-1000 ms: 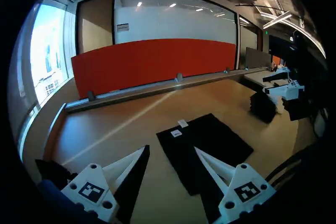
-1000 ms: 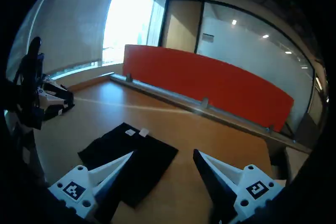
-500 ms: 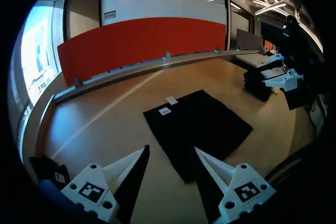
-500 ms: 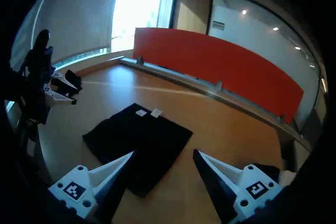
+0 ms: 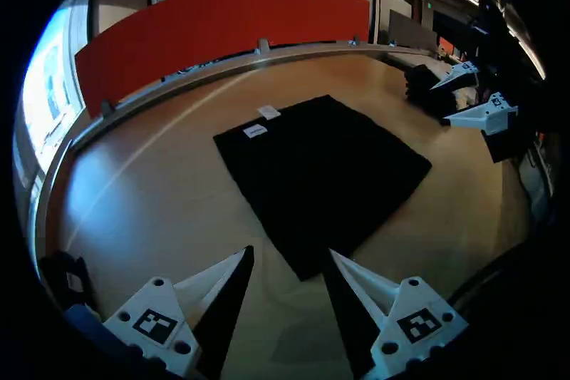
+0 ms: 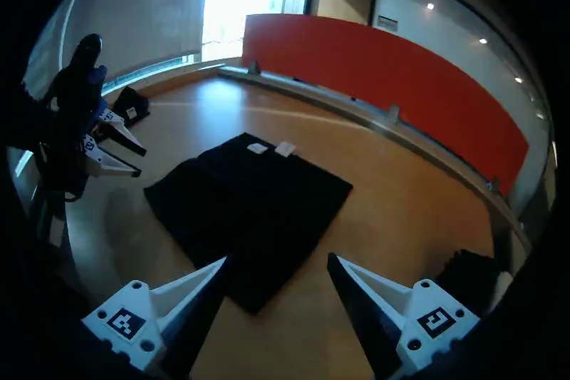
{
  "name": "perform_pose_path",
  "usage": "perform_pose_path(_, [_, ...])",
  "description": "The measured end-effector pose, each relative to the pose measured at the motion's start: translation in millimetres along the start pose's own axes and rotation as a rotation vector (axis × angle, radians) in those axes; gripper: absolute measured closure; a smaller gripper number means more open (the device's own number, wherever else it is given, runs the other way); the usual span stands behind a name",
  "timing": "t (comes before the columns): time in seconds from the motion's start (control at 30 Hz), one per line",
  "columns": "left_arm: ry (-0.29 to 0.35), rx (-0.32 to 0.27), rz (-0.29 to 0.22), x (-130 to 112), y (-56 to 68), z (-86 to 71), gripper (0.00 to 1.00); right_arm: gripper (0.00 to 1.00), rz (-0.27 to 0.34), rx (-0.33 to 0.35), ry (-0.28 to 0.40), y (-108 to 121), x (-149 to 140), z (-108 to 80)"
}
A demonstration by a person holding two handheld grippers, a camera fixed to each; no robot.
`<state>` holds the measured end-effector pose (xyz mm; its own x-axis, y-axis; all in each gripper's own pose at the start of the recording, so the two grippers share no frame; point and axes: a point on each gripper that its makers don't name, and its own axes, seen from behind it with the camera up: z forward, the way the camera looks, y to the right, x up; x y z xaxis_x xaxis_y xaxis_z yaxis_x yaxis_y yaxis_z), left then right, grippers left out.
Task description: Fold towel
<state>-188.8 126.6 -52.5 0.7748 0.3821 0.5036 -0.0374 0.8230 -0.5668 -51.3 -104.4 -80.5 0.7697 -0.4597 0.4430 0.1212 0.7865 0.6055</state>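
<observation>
As we look along the left gripper (image 5: 285, 255), we note its jaws standing apart w/ nothing clamped, over the wooden table (image 5: 142, 187).

Left gripper view, L to R:
- Bright window (image 5: 50, 88).
- Red partition (image 5: 214, 23) along the table's far edge.
- Black towel (image 5: 320, 166) at centre, lying flat and spread on the table. Two small white tags (image 5: 268, 111) at its far edge; its near corner shows in the gap between the fingers.
- Far R, the right gripper (image 5: 449, 103), near a dark heap (image 5: 420, 84). Poss. more cloth; too dim for us to tell.

Right gripper view, L to R:
- Left gripper at the L edge, fingers parted.
- Towel at centre.
- Right gripper's own jaws apart, empty, towel's near corner between the tips.
</observation>
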Motion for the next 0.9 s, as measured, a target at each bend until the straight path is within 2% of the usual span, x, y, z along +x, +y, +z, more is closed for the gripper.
perform_pose_path(0.2, [-0.037,-0.024,-0.005,-16,10.1,13.7,0.33,0.01,0.002,0.026,-0.049,-11,-29,13.8])
perform_pose_path(0.47, [-0.077,-0.044,-0.008,-27,16.8,23.6,0.33,0.04,0.005,0.047,-0.114,-19,-62,27.5])
perform_pose_path(0.67, [-0.092,-0.049,-0.007,-32,20.3,26.8,0.33,0.13,0.004,0.07,-0.146,-24,-78,30.2])
perform_pose_path(0.9, [-0.123,-0.046,0.001,-39,23.2,30.8,0.35,0.3,0.018,0.095,-0.174,-29,-89,31.9])
